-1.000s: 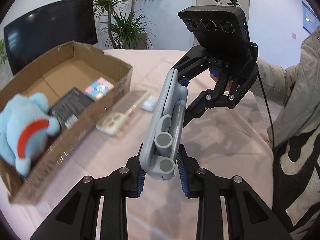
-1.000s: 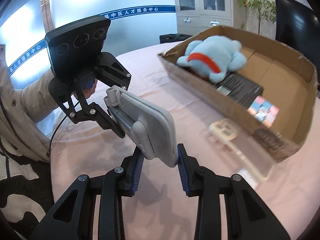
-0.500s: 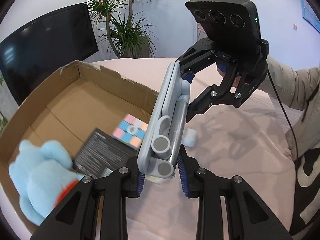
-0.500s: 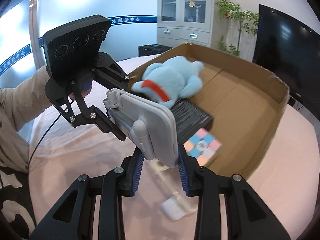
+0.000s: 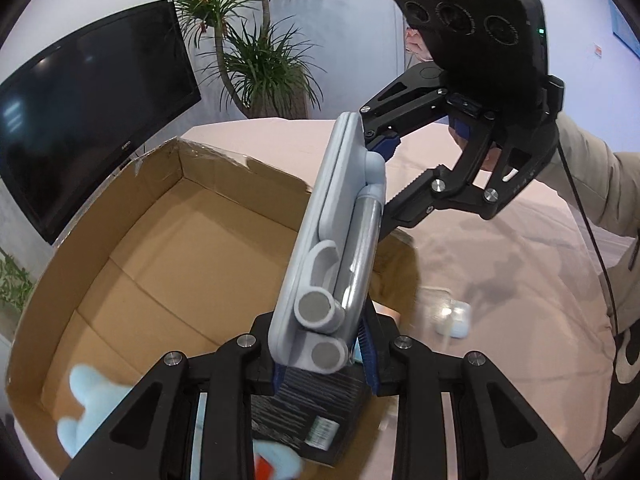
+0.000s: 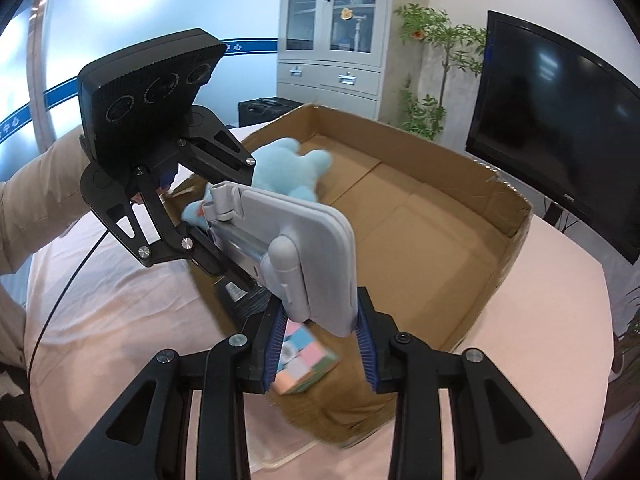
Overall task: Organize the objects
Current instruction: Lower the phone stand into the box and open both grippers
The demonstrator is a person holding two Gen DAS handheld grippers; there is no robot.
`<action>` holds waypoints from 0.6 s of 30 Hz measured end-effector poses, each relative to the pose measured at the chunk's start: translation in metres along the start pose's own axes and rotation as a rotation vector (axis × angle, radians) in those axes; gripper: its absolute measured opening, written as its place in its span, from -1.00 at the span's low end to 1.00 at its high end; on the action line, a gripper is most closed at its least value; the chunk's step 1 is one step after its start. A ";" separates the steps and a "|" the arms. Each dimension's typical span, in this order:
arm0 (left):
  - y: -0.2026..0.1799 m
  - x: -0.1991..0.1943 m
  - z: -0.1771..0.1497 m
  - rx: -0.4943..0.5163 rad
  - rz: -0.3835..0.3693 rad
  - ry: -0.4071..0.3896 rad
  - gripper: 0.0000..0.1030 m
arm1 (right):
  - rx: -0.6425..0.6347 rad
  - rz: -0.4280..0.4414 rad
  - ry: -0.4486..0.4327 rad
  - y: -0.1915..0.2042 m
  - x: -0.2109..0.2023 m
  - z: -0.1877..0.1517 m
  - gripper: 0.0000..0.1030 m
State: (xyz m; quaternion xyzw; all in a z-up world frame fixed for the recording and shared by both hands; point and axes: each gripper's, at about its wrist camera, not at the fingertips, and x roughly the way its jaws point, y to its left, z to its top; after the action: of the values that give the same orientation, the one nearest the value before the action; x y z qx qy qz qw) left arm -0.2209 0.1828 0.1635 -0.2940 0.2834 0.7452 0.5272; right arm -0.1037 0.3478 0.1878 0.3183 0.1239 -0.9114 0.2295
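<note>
You've got the grey stand clamped at both ends, left gripper and right gripper, hanging over the cardboard box. Next: lower onto bare floor, probably clear of the plush toy, then release.

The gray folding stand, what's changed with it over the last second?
Both tools, left and right, have carried the gray folding stand from above the pink tablecloth to over the open cardboard box. Unchanged: each tool stays clamped on one end, and the blue plush, black box and cube remain inside.
</note>
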 end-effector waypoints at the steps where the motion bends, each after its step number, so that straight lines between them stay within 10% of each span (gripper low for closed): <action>1: 0.006 0.004 0.003 -0.004 -0.004 0.003 -0.46 | -0.001 -0.007 0.005 -0.004 0.003 0.002 -0.40; 10: 0.048 0.060 -0.006 -0.133 -0.031 0.037 -0.40 | 0.060 -0.026 0.054 -0.041 0.039 -0.005 -0.40; 18: 0.039 0.084 -0.023 -0.187 0.131 0.151 -0.12 | 0.097 -0.101 0.159 -0.039 0.073 -0.018 -0.35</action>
State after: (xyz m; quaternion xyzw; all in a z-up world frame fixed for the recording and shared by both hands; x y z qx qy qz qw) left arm -0.2782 0.2074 0.0907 -0.3781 0.2704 0.7767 0.4250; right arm -0.1642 0.3631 0.1306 0.3939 0.1134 -0.8985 0.1569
